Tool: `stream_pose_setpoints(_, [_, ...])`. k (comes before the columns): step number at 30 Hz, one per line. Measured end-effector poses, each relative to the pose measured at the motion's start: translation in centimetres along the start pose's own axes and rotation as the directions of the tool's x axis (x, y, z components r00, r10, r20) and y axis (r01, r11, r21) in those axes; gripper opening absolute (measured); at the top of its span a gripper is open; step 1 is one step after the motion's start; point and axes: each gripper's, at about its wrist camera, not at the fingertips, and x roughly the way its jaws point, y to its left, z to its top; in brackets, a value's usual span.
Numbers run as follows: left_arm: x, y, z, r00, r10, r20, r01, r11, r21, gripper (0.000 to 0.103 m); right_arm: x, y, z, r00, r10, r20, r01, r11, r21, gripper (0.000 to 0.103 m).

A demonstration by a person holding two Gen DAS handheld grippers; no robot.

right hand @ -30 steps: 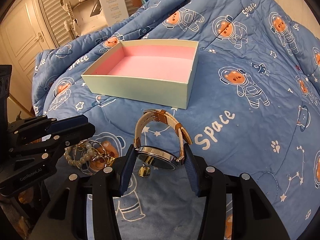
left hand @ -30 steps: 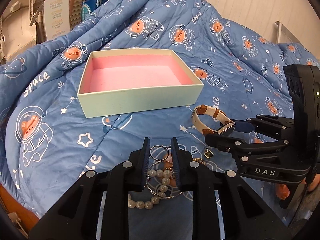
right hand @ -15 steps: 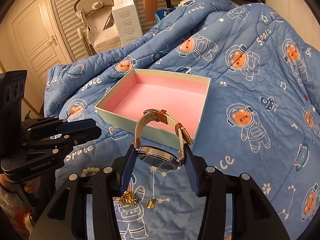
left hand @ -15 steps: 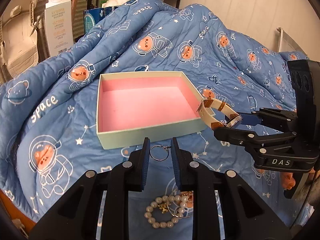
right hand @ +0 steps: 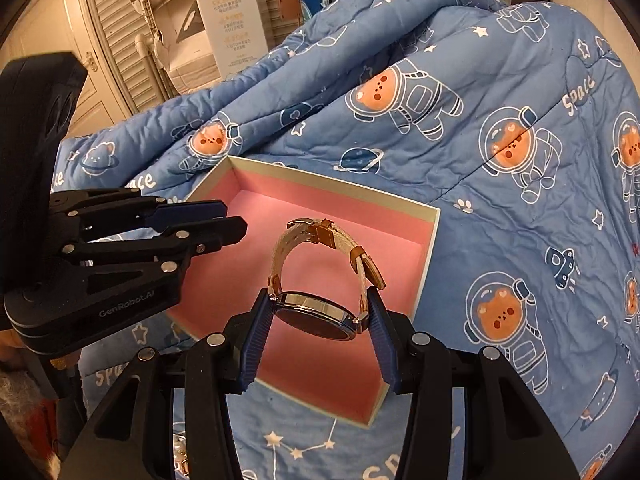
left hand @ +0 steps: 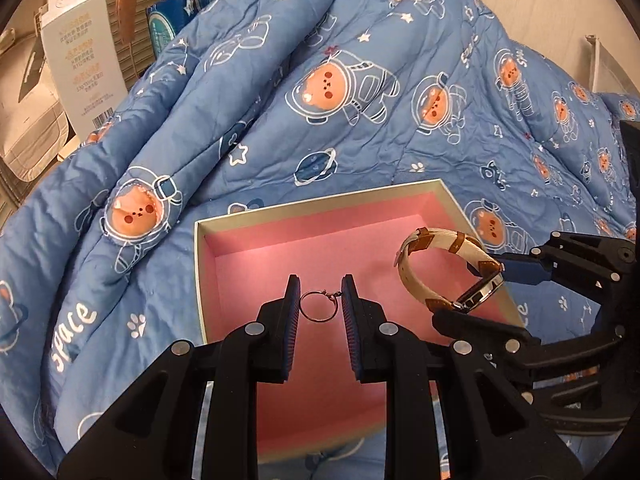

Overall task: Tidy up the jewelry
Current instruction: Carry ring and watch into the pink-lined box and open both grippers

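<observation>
Change: you lifted both pieces from the bed; now they hang over the pink box (left hand: 452,204).
Left gripper (left hand: 320,304): jaws narrow, pinching the ring (left hand: 318,307).
Right gripper (right hand: 320,316): jaws clamping the watch (right hand: 320,312).
Meaning: only release remains.

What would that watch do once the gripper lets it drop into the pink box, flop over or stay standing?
The watch is pinched at its case by the right gripper, and its buckled strap holds an arch unaided, so it seems fairly stiff. Released, it would probably tip onto its side, being case-heavy. The box lining looks soft, so it likely won't slide far.
</observation>
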Motion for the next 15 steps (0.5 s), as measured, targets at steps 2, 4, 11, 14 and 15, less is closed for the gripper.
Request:
stream_pose_setpoints(2, [1.2,0.5,0.5,1.000,0.005,-0.021,-0.006,1.000,-0.023,0.022,0.9,0.0,0.3,1.000,-0.013,-0.021,0.013,1.000,-0.009,0.046])
stream_pose_setpoints(4, [2.0,0.9,0.9,0.999,-0.012,-0.031,0.011,0.998,-0.055,0.022,1.6,0.0,0.5,0.999,-0.022,-0.035,0.021,1.000,-0.017,0.046])
stream_pose_setpoints(11, [4.1,1.1,1.3,0.998,0.012,-0.069,-0.015,0.999,-0.048,0.022,4.0,0.1,1.1,0.996,-0.032,-0.085,0.029,0.999,-0.042,0.046])
stream_pose_setpoints(14, [4.5,0.9,1.5,0.997,0.012,-0.073,-0.015,0.999,-0.045,0.022,4.6,0.3,1.3,0.995,-0.043,-0.091,0.038,0.998,-0.054,0.046])
stream_pose_setpoints(15, [4.6,0.8,1.5,0.997,0.011,-0.075,-0.015,0.999,-0.043,0.022,4.8,0.4,1.4,0.995,-0.046,-0.092,0.041,0.997,-0.062,0.046])
